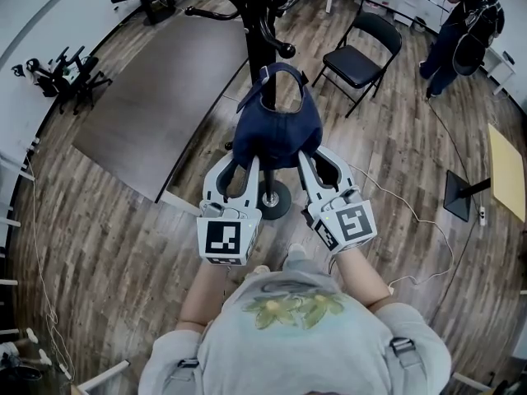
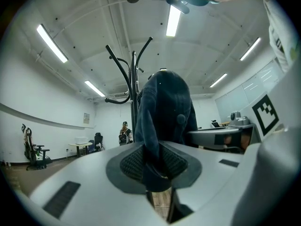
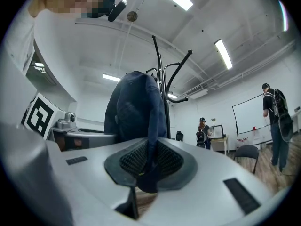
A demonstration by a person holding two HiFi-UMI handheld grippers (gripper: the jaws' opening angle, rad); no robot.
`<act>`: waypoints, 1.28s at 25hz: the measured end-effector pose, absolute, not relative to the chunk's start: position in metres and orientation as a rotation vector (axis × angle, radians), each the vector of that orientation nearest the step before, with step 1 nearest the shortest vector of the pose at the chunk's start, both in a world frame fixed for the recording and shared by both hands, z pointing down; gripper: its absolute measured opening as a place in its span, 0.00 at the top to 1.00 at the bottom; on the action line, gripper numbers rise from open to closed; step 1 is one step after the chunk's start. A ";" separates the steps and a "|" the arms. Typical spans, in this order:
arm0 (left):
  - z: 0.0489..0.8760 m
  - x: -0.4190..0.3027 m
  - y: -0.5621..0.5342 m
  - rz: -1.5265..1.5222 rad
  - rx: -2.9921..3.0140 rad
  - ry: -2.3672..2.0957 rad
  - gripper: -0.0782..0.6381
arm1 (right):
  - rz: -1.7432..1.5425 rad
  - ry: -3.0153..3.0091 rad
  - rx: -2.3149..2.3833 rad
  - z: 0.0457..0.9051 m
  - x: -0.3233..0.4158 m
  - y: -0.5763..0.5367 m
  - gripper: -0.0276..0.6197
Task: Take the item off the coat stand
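Note:
A dark blue cap [image 1: 276,134] sits in front of the black coat stand [image 1: 254,23], its back strap arched up against the pole. Whether it still hangs on a hook I cannot tell. My left gripper [image 1: 245,169] is shut on the cap's left edge and my right gripper [image 1: 306,164] on its right edge. In the left gripper view the cap's cloth [image 2: 164,112] is pinched between the ribbed pads of the left gripper [image 2: 153,166], with the coat stand [image 2: 134,79] behind. The right gripper view shows the cap [image 3: 134,112] clamped the same way in the right gripper [image 3: 149,166], beside the coat stand [image 3: 163,88].
The stand's round base [image 1: 276,202] lies just under the grippers. A black folding chair [image 1: 362,52] stands to the right and a grey mat [image 1: 156,97] to the left. A person [image 1: 465,31] is at the back right. A yellow table [image 1: 506,171] and a floor cable [image 1: 412,212] lie at the right.

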State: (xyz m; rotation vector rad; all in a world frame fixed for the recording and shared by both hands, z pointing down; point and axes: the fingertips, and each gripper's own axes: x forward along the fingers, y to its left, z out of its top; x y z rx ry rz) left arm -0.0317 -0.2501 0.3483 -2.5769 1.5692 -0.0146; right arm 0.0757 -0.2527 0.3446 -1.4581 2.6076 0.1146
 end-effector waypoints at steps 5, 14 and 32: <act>0.367 -0.037 -0.237 -0.017 -2.608 1.582 0.77 | 0.107 2.621 -1.454 0.358 0.072 -0.240 0.87; 0.394 -0.037 -0.228 -0.102 -2.655 1.572 0.77 | 0.056 2.684 -1.517 0.391 0.069 -0.228 0.88; 0.412 -0.046 -0.232 -0.161 -2.672 1.541 0.77 | 0.022 2.711 -1.529 0.409 0.060 -0.230 0.88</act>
